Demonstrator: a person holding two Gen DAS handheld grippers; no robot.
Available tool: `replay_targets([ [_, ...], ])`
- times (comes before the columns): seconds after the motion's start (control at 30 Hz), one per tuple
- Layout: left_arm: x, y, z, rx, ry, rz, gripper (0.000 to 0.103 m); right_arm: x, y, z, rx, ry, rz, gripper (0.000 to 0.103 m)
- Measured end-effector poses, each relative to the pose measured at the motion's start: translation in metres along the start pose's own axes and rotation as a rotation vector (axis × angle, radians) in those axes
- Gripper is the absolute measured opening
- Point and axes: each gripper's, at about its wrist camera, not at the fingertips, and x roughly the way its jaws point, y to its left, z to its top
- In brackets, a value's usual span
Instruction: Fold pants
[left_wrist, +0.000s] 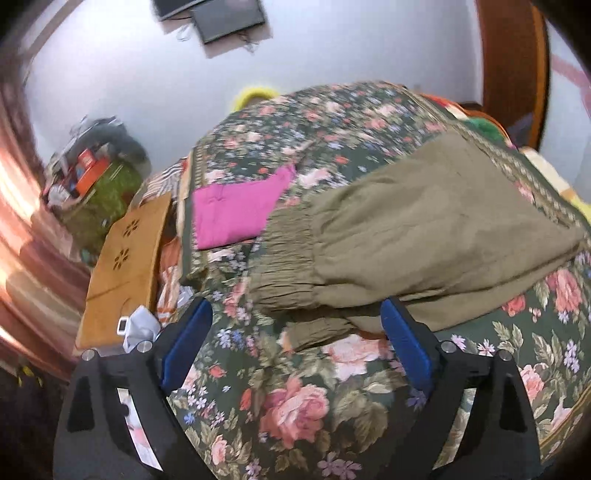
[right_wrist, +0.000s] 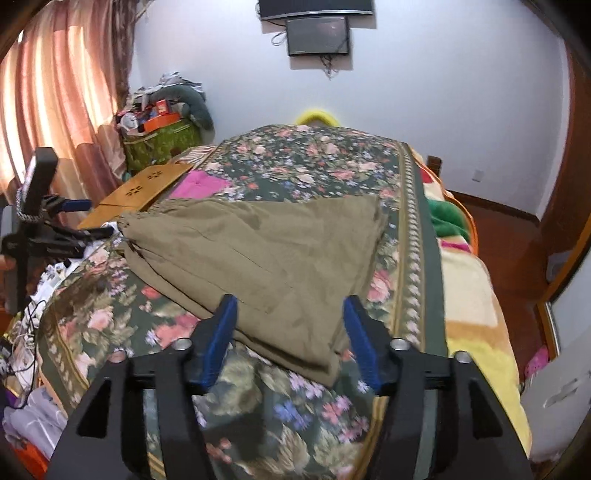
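The bed (right_wrist: 421, 258), covered by a dark green floral spread, fills both of your wrist views and carries everything described here. The olive pants (right_wrist: 258, 254) lie folded across its middle, the gathered waistband toward the bed's left edge and the folded end toward the right edge; one corner of the cloth reaches toward the near edge. A folded magenta cloth (left_wrist: 236, 206) rests flat on the bed beyond the waistband, close to the left edge and apart from the pants. Beside that left edge stands a wooden board (left_wrist: 125, 266) with flower-shaped cut-outs.

Your left gripper (left_wrist: 295, 343) hovers over the waistband end with its jaws wide apart; a fold of the waistband lies between the blue pads (left_wrist: 184, 347), but neither pad presses on it. Your right gripper (right_wrist: 290, 336) hovers over the near corner of the pants, jaws likewise apart; the cloth passes between the blue pads (right_wrist: 360, 343) without being pinched. The pants rest on the bed under their own weight, released by both grippers.
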Motion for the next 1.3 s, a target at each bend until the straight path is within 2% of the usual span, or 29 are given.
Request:
replay_targets([
  [0.13, 0.015, -0.026, 0.002, 0.102, 0.024, 0.001, 0.093, 0.018, 0.011, 0.005, -0.029, 0.011, 0.032, 0.068],
  [0.3, 0.031, -0.053, 0.008, 0.179, 0.035, 0.024, 0.093, 0.042, 0.027, 0.009, -0.086, 0.052, 0.078, 0.068],
  [0.43, 0.029, -0.069, 0.014, 0.236, 0.008, 0.012, 0.093, 0.058, 0.04, 0.012, -0.123, 0.084, 0.136, 0.068],
  [0.57, 0.026, -0.068, 0.027, 0.214, -0.002, -0.067, 0.093, 0.073, 0.056, 0.014, -0.162, 0.112, 0.182, 0.068],
  [0.67, 0.025, -0.062, 0.037, 0.172, 0.013, -0.134, 0.084, 0.083, 0.065, 0.016, -0.193, 0.131, 0.206, 0.068],
  [0.8, 0.021, -0.056, 0.045, 0.119, 0.032, -0.22, 0.07, 0.09, 0.073, 0.02, -0.223, 0.13, 0.196, 0.067],
  [0.87, 0.021, -0.057, 0.046, 0.112, 0.038, -0.24, 0.064, 0.091, 0.073, 0.023, -0.223, 0.119, 0.19, 0.053],
  [0.9, 0.02, -0.058, 0.045, 0.112, 0.041, -0.247, 0.061, 0.091, 0.073, 0.024, -0.225, 0.115, 0.185, 0.042],
  [0.97, 0.019, -0.06, 0.042, 0.119, 0.043, -0.248, 0.057, 0.089, 0.073, 0.026, -0.22, 0.099, 0.187, 0.033],
  [1.03, 0.018, -0.063, 0.038, 0.134, 0.038, -0.238, 0.054, 0.083, 0.074, 0.027, -0.226, 0.077, 0.186, 0.019],
  [1.07, 0.017, -0.064, 0.036, 0.141, 0.033, -0.23, 0.051, 0.082, 0.075, 0.027, -0.237, 0.073, 0.182, 0.016],
  [1.1, 0.016, -0.064, 0.035, 0.146, 0.025, -0.219, 0.038, 0.081, 0.076, 0.027, -0.252, 0.068, 0.18, 0.013],
  [1.13, 0.015, -0.065, 0.034, 0.148, 0.016, -0.199, 0.031, 0.078, 0.078, 0.026, -0.273, 0.062, 0.175, 0.011],
  [1.17, 0.015, -0.065, 0.033, 0.145, 0.014, -0.189, 0.03, 0.076, 0.079, 0.025, -0.285, 0.056, 0.169, 0.01],
  [1.23, 0.011, -0.068, 0.032, 0.149, -0.003, -0.17, 0.019, 0.074, 0.078, 0.024, -0.293, 0.053, 0.165, 0.009],
  [1.3, 0.006, -0.07, 0.032, 0.156, -0.015, -0.166, 0.014, 0.071, 0.076, 0.024, -0.295, 0.047, 0.159, 0.009],
])
